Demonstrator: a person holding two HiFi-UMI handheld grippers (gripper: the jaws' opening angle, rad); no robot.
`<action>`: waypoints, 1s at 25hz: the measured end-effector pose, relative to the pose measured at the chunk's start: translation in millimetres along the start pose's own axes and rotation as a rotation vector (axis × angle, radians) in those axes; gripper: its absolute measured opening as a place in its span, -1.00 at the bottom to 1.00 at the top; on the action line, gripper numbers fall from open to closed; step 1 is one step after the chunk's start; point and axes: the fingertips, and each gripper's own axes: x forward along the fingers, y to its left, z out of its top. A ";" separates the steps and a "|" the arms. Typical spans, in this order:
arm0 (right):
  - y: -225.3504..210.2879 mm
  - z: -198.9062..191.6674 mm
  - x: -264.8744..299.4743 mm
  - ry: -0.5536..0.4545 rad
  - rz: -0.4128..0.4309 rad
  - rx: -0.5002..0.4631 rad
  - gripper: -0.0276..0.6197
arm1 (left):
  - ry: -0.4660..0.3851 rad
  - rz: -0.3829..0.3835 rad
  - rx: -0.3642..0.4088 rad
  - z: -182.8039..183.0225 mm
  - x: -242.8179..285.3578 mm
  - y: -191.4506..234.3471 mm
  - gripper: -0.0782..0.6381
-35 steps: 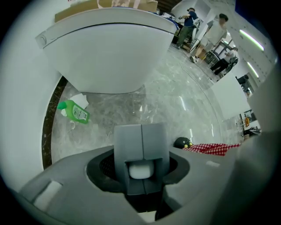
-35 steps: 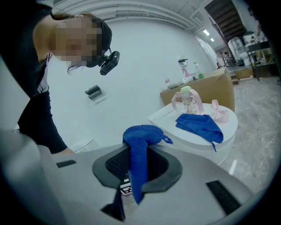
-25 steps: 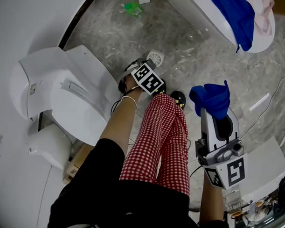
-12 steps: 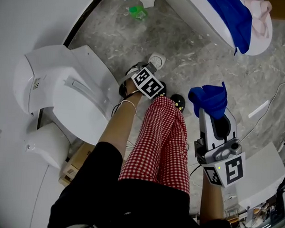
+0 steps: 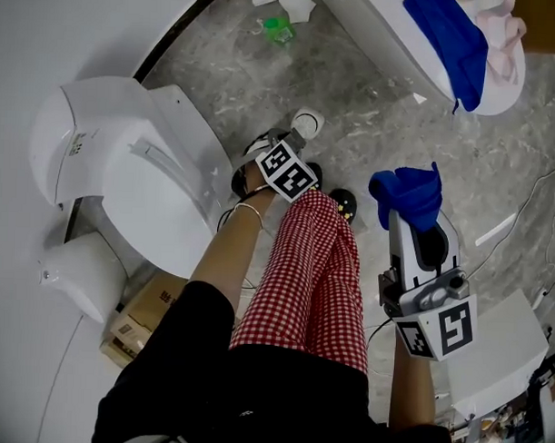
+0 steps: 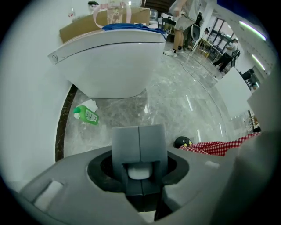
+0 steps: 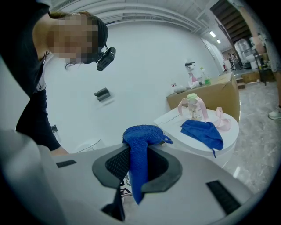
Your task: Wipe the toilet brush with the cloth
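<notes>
Head view: white toilet (image 5: 125, 165) stands on grey marble floor (image 5: 381, 120).

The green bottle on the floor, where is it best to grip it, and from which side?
Take the bottle across the middle of its body, coming down from above. It seems to lie on its side on the floor, so both long flanks are free for the jaws. The cap end is narrower, and tissue lies close behind it.

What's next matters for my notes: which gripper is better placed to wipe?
Right, probably: the right gripper clamps the blue knitted cloth; the left gripper, pointing down, is shut on the white brush handle.
</notes>
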 end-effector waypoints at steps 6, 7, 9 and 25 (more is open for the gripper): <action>11.8 0.5 -5.7 -0.004 0.015 0.004 -0.71 | -0.040 0.006 -0.046 -5.0 -17.2 -7.8 -0.31; 14.4 0.3 -6.2 -0.004 0.018 0.005 -0.71 | -0.047 0.008 -0.051 -6.2 -19.7 -8.9 -0.31; 18.8 -0.1 -7.0 -0.003 0.024 0.004 -0.71 | -0.053 0.010 -0.060 -10.3 -22.4 -11.4 -0.31; 30.6 4.8 -10.6 -0.013 0.054 0.001 -0.71 | -0.103 0.041 -0.122 -25.9 -60.1 -12.3 -0.31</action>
